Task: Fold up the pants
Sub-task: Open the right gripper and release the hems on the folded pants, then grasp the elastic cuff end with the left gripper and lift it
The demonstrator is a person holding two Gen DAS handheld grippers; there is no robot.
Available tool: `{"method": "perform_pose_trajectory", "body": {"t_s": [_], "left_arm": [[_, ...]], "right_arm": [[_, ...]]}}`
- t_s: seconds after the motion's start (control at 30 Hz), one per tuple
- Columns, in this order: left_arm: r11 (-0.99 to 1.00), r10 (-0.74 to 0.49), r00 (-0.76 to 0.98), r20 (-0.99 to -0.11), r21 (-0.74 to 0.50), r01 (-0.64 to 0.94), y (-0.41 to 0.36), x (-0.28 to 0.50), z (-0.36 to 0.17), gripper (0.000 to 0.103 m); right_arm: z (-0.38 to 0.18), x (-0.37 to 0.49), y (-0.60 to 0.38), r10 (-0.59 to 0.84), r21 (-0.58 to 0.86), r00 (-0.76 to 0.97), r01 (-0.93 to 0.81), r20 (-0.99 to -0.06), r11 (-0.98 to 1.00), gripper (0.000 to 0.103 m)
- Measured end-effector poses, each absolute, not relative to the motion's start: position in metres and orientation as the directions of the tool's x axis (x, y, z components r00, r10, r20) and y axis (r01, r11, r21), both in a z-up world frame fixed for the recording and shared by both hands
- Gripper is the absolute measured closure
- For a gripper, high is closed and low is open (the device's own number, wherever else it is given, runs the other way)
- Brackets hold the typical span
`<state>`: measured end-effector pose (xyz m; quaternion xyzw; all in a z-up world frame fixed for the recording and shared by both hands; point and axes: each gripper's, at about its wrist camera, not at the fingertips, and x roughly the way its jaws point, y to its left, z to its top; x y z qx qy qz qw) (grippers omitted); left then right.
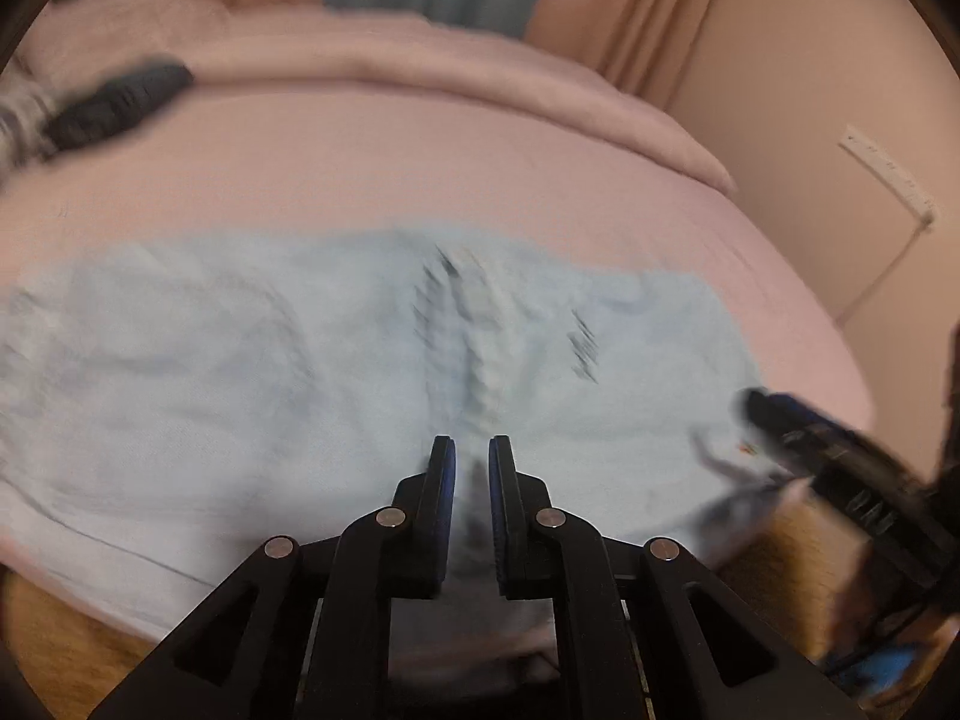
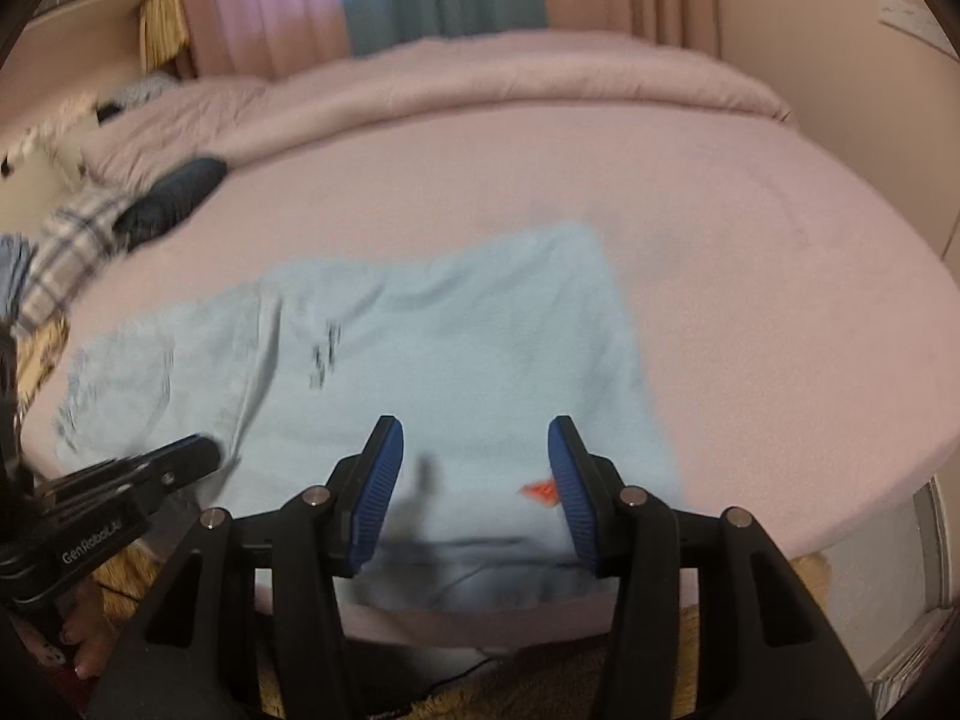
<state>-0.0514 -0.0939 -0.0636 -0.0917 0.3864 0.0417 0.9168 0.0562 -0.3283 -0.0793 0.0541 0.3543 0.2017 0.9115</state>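
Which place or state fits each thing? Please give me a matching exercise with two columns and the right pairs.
Things:
1. pants
2. left hand-held gripper
3. right hand-held gripper
4. dark garment

States:
a. jaws apart, nothing pressed between them
b. spread light blue on the pink bed
c. far left, near the plaid cloth
d. jaws almost together

Pairs: 1-b, 2-d, 3-a, 4-c

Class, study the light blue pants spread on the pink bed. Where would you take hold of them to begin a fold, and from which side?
Grip the near hem of the light blue pants where it reaches the edge of the pink bed, coming from the near side. The cloth lies flat, so that free edge looks likeliest to let fingers slip under it. The right gripper hangs open above it.
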Motion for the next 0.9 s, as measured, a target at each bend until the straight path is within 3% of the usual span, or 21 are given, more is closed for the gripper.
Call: {"method": "perform_pose_trajectory", "body": {"t_s": [0.07,0.1,0.13,0.2,0.33,0.6,0.7,0.8,0.9], "left_arm": [[0.975,0.093,0.717,-0.690,-0.082,-0.206,-0.081,-0.057,-0.051,0.085],[0.969,0.121,0.719,-0.685,-0.077,-0.236,-0.071,-0.059,-0.046,0.073],[0.953,0.140,0.717,-0.683,-0.102,-0.284,-0.053,-0.063,-0.039,0.059],[0.922,0.146,0.718,-0.680,-0.169,-0.348,-0.024,-0.071,-0.033,0.050],[0.836,0.225,0.682,-0.696,-0.222,-0.502,0.036,-0.088,-0.027,0.049],[0.681,0.388,0.577,-0.719,-0.199,-0.705,0.103,-0.111,-0.036,0.048],[0.674,0.344,0.592,-0.729,-0.247,-0.696,0.107,-0.115,-0.044,0.048],[0.689,0.290,0.620,-0.729,-0.291,-0.664,0.111,-0.106,-0.053,0.035],[0.671,0.246,0.649,-0.720,-0.357,-0.650,0.115,-0.105,-0.066,0.028]], "right_arm": [[-0.076,0.063,-0.336,0.376,0.240,0.691,-0.289,-0.617,0.927,0.052],[-0.080,0.068,-0.338,0.358,0.240,0.686,-0.266,-0.633,0.934,0.052],[-0.086,0.073,-0.338,0.348,0.242,0.671,-0.250,-0.655,0.938,0.052],[-0.107,0.080,-0.330,0.319,0.226,0.631,-0.226,-0.708,0.948,0.051],[-0.120,0.069,-0.303,0.176,0.025,0.688,-0.223,-0.704,0.974,0.049],[-0.117,0.072,-0.305,0.186,0.068,0.668,-0.199,-0.721,0.978,0.048],[-0.118,0.073,-0.304,0.177,0.066,0.671,-0.188,-0.720,0.980,0.048],[-0.119,0.071,-0.306,0.183,0.075,0.670,-0.186,-0.719,0.980,0.048],[-0.119,0.071,-0.306,0.180,0.073,0.670,-0.185,-0.720,0.980,0.048]]}}
